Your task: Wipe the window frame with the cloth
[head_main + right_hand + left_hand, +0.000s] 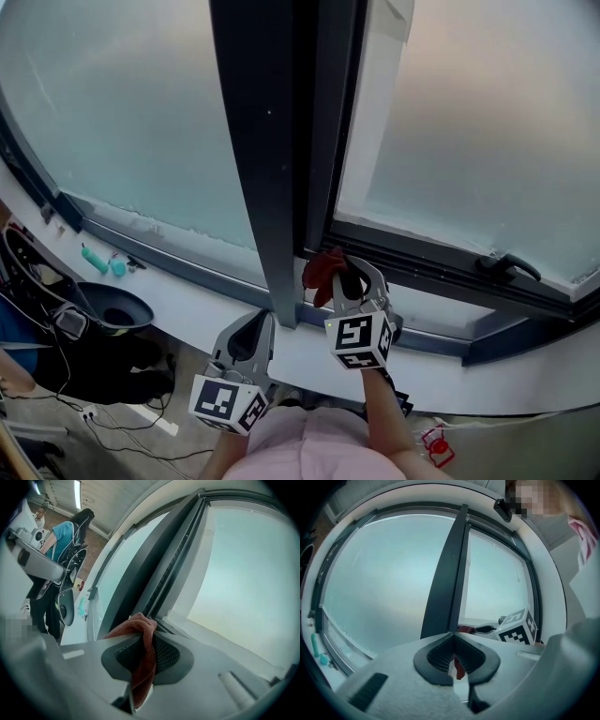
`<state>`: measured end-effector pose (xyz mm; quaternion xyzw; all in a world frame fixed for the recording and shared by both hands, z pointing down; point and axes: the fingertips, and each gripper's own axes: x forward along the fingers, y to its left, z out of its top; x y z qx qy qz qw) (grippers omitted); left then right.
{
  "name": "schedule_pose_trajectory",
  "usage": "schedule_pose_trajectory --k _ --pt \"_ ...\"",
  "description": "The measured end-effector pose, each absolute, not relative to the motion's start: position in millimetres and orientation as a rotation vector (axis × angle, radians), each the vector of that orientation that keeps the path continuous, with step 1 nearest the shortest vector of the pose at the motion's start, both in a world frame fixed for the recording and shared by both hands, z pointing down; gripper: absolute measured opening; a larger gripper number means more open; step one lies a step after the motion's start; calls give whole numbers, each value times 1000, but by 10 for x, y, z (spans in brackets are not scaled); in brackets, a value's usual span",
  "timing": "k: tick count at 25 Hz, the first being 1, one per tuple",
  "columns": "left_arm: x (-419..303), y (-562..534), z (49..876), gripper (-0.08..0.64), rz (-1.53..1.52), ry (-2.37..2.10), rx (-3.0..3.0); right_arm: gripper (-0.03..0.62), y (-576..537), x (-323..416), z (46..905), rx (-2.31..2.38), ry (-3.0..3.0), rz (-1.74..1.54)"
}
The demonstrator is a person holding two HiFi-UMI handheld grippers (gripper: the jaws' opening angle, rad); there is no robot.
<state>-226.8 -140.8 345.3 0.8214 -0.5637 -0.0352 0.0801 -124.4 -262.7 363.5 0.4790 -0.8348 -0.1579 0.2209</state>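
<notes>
The dark window frame's upright (pixel 267 141) runs between two frosted panes. My right gripper (pixel 343 279) is shut on a red cloth (pixel 322 269) and holds it at the foot of that upright, where the right sash's bottom rail (pixel 431 267) begins. In the right gripper view the cloth (pixel 143 653) is bunched over the jaw tips and hangs down between them, close to the frame (pixel 154 569). My left gripper (pixel 261 323) is lower left, shut, apart from the frame. From the left gripper view (pixel 452 637) the upright (pixel 445 588) and the cloth (pixel 466 629) lie ahead.
A white sill (pixel 187 291) runs under the window. A black window handle (pixel 506 265) sits on the right sash rail. Teal items (pixel 94 258) lie on the sill at left, near a black bowl-shaped seat (pixel 112 307). A person in teal (pixel 61 541) stands off to the left.
</notes>
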Motion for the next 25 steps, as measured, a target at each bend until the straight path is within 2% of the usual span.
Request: schedule_pose_trajectory --k 25 --pt "-1549 -1585 3460 -3 -111 -1440 2590 55 -2499 -240 3625 1519 -2157 -363"
